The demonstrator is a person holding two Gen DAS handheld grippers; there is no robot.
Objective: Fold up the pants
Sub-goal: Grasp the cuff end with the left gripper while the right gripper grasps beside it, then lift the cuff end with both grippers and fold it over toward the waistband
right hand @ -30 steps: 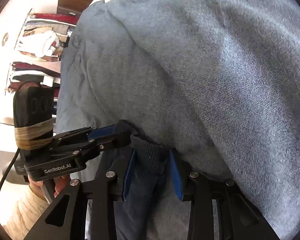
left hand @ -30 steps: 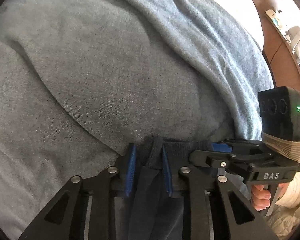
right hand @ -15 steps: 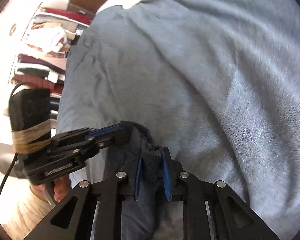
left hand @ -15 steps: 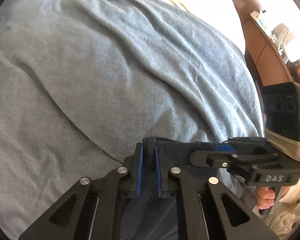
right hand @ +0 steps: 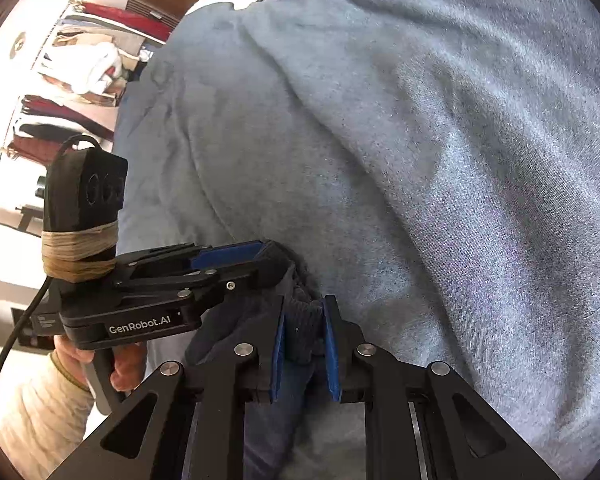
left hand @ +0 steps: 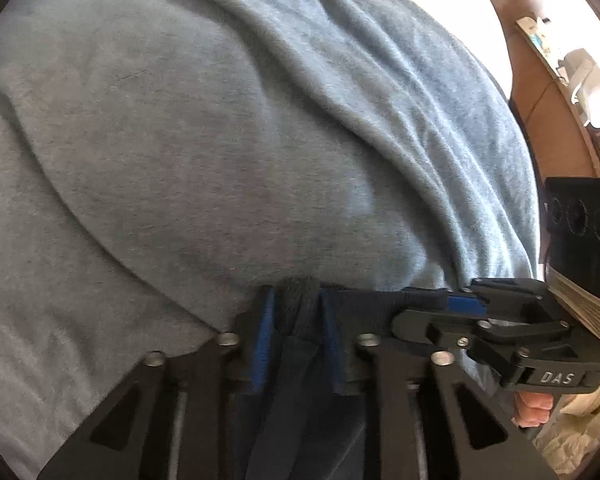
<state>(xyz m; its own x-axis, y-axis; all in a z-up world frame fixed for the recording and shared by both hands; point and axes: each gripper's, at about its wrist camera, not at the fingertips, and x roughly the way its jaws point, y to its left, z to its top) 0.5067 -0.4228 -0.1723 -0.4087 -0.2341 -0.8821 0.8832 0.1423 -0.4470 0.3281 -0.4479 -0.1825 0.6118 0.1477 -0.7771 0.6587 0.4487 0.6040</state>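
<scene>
The dark navy pants (left hand: 300, 312) hang by a ribbed edge held in both grippers, above a grey-blue blanket (left hand: 220, 140). My left gripper (left hand: 298, 316) has its blue pads on either side of a bunched fold of the pants, with the jaws a little apart. My right gripper (right hand: 304, 320) is shut on the pants' ribbed edge (right hand: 302, 312). Each gripper shows in the other's view: the right one (left hand: 460, 312) close on the right in the left wrist view, the left one (right hand: 236, 260) close on the left in the right wrist view. The rest of the pants is hidden below.
The blanket (right hand: 420, 160) covers the bed under both grippers. A rack of folded clothes (right hand: 84, 76) stands at the far left. Wooden furniture (left hand: 548, 120) stands at the far right. The person's hand (right hand: 128, 364) holds the left gripper's handle.
Half a second ago both jaws were squeezed tight on the pants edge. Now both have widened, the left more than the right. Both grippers sit closer over the blanket.
</scene>
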